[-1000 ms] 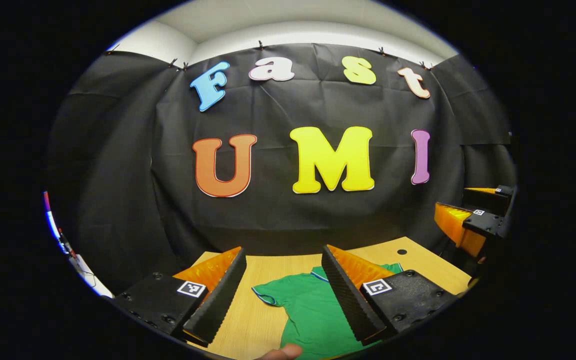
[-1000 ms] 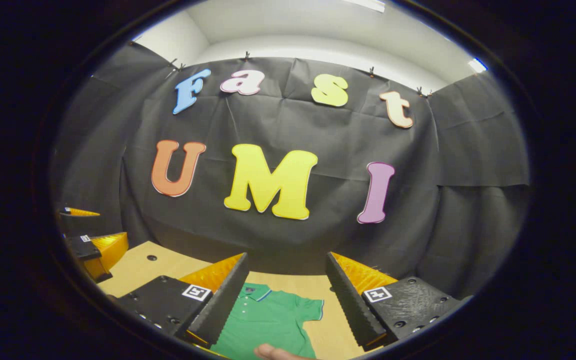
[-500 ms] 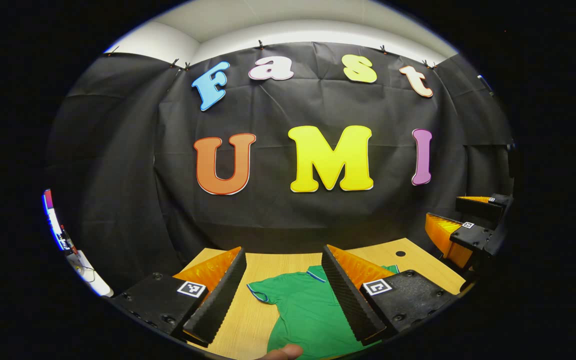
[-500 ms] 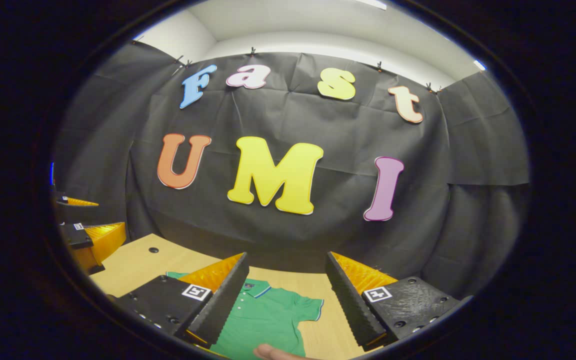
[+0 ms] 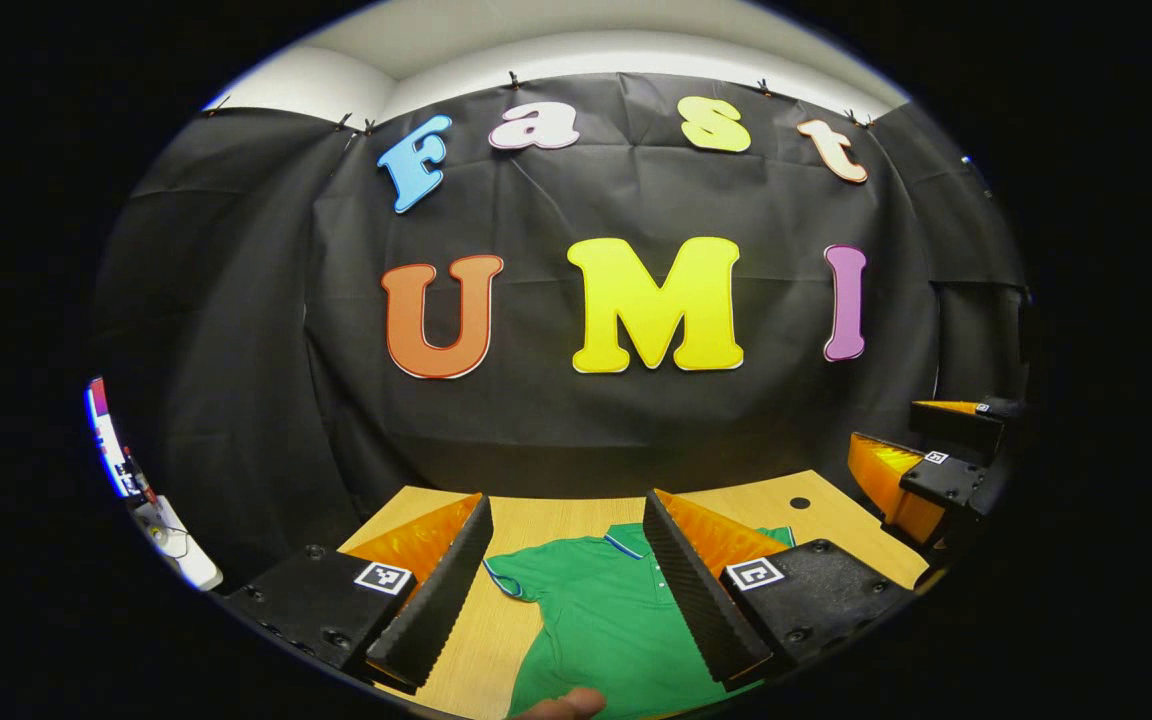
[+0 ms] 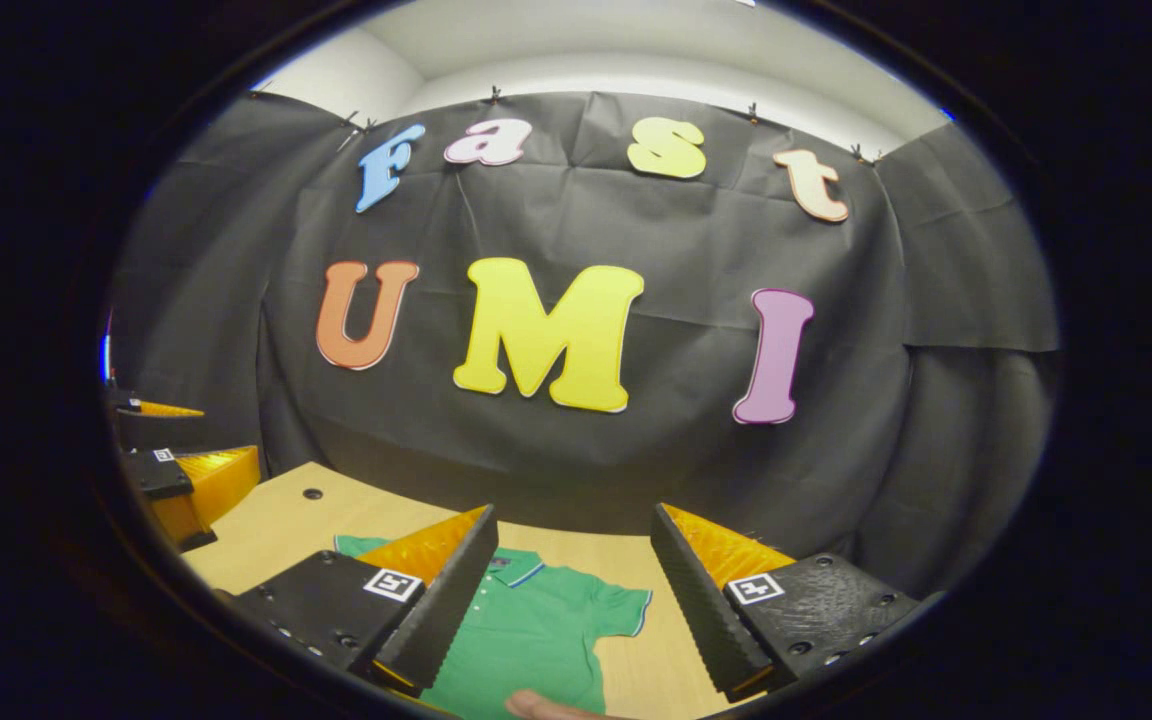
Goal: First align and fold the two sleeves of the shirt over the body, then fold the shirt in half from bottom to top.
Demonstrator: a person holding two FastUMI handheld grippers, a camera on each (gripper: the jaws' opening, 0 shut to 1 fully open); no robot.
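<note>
- Left gripper view: the left gripper (image 5: 566, 590) hangs above the table (image 5: 536, 515) with its 2 fingers spread wide, grasping nothing. The green shirt (image 5: 606, 620) lies flat on the table below, collar toward the far wall, 1 sleeve (image 5: 508, 577) spread out. The right gripper (image 5: 921, 470) shows at the right edge, also released.
- Right gripper view: the right gripper (image 6: 576, 600) is released too, above the shirt (image 6: 536, 630), whose other sleeve (image 6: 626, 610) lies out flat. A fingertip (image 6: 536, 705) shows at the bottom edge.

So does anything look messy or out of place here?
Nothing stands out. The green shirt lies flat and unfolded on the wooden table, sleeves spread, with both grippers open above it.
</note>
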